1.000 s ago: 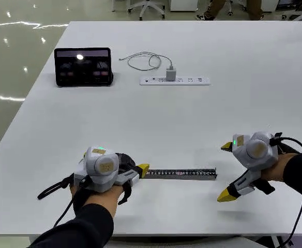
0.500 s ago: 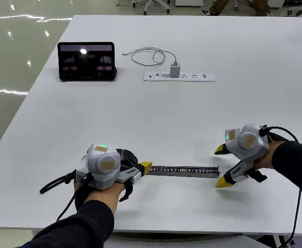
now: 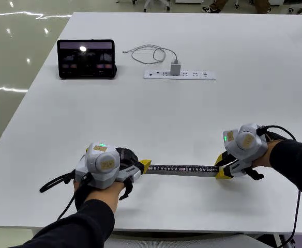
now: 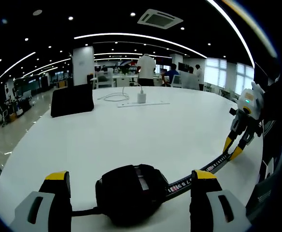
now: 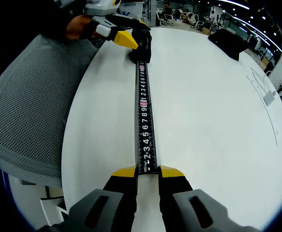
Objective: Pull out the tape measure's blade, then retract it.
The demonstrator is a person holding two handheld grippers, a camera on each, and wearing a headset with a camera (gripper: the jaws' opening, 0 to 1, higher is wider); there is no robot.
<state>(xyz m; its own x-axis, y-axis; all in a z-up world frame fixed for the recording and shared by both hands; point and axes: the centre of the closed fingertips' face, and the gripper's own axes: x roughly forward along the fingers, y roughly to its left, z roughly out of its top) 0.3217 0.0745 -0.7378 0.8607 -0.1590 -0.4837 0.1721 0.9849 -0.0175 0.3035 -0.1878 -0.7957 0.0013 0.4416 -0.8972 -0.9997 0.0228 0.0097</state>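
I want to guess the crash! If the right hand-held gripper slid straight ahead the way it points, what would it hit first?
The right hand-held gripper points along the blade, so it would probably reach the black tape measure case first, between the jaws of the left hand-held gripper.

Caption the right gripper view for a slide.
Right gripper pinches the extended blade's tip; the black case sits between the left gripper's fingers.

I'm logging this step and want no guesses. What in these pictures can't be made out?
Black rectangular tablet: screen content too small and glare-spotted in the head view.
Black rounded tape-measure case: mostly behind the left gripper in the head view; too dark for any lock button in the left gripper view.
Black white-numbered blade: end hook covered by the right gripper's tongs, right gripper view.
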